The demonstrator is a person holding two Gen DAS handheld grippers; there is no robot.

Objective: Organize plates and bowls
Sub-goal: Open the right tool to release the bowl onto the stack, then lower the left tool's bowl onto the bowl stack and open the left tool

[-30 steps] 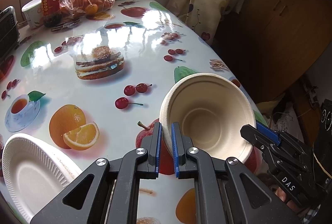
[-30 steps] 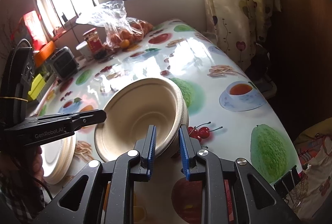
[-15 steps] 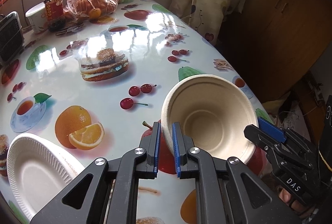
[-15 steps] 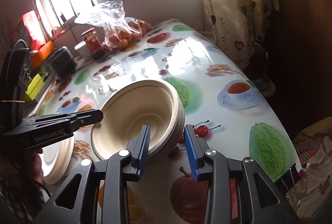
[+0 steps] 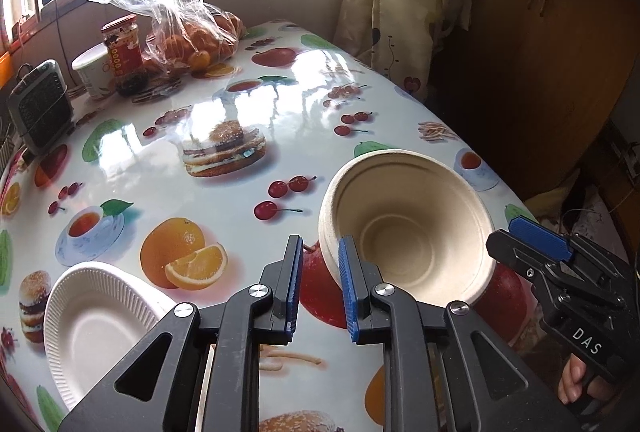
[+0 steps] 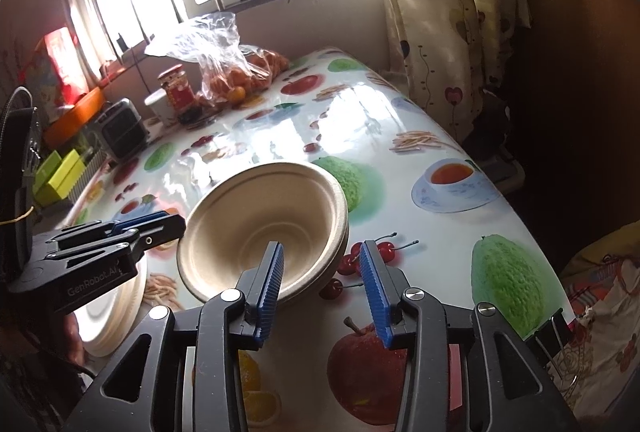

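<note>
Both my tools, left tool [image 5: 318, 284] and right tool [image 6: 322, 290], are parted, gripping nothing; the bowl [image 5: 406, 228] sits tilted near the tabletop [image 5: 240, 168] edge, so withdrawing could tip it.

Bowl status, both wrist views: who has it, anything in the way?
Left hand-held gripper open, rim between its fingers. Right hand-held gripper open, straddling near rim. Beige bowl tilted on table, apparently stacked on another. White plate left, apart.
</note>
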